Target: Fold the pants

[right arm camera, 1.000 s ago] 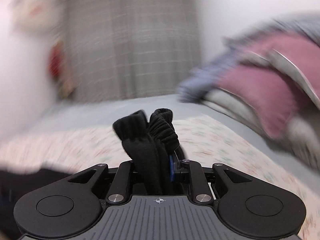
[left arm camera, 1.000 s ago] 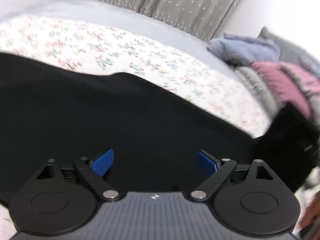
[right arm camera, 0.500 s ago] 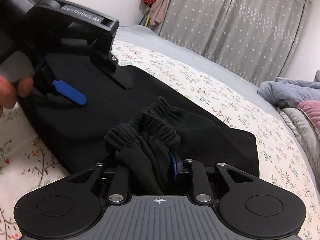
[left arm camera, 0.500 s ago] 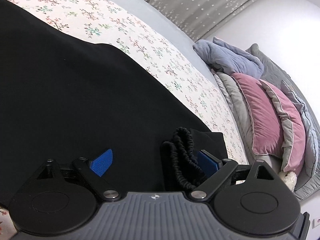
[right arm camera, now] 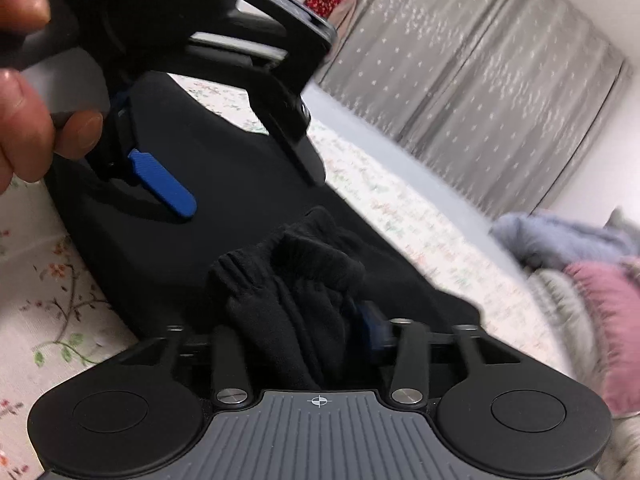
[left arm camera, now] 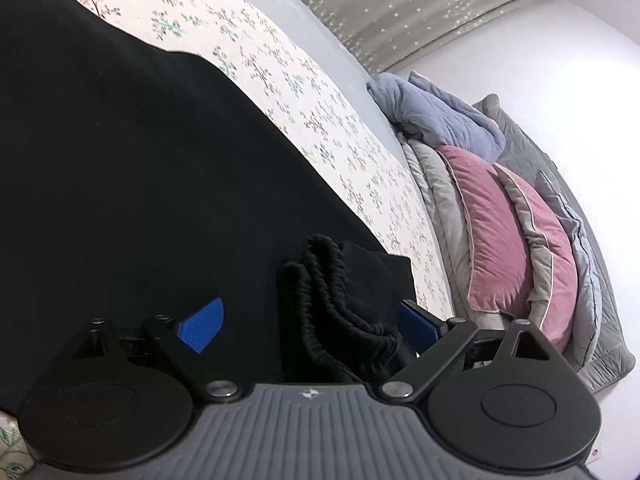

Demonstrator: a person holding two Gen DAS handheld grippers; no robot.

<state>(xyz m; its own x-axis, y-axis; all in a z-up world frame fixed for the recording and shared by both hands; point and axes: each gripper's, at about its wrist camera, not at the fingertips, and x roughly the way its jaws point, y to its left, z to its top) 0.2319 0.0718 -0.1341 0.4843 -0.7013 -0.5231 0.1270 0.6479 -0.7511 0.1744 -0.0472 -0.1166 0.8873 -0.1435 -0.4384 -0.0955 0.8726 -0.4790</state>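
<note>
Black pants (left arm camera: 140,168) lie spread over the floral bed sheet (left arm camera: 280,76). Their gathered elastic waistband (left arm camera: 332,300) is bunched up and folded over onto the flat fabric. My left gripper (left arm camera: 308,324) is open low over the pants, and the waistband lies between its fingers, close to the right pad (left arm camera: 416,324). In the right wrist view the waistband (right arm camera: 288,280) sits between the jaws of my right gripper (right arm camera: 296,320), which are opening, with one blue pad (right arm camera: 370,320) clear of the cloth. The left gripper (right arm camera: 248,188), held in a hand (right arm camera: 28,128), hovers just beyond.
Pink and grey pillows (left arm camera: 508,240) and a bluish-grey blanket (left arm camera: 440,116) are piled at the head of the bed on the right. Grey star-patterned curtains (right arm camera: 480,80) hang behind the bed. Bare floral sheet (right arm camera: 44,280) shows left of the pants.
The right gripper came down and across with the waistband, laid it on the pants beside the left gripper, and its jaws have spread. The left gripper rolled and stayed open.
</note>
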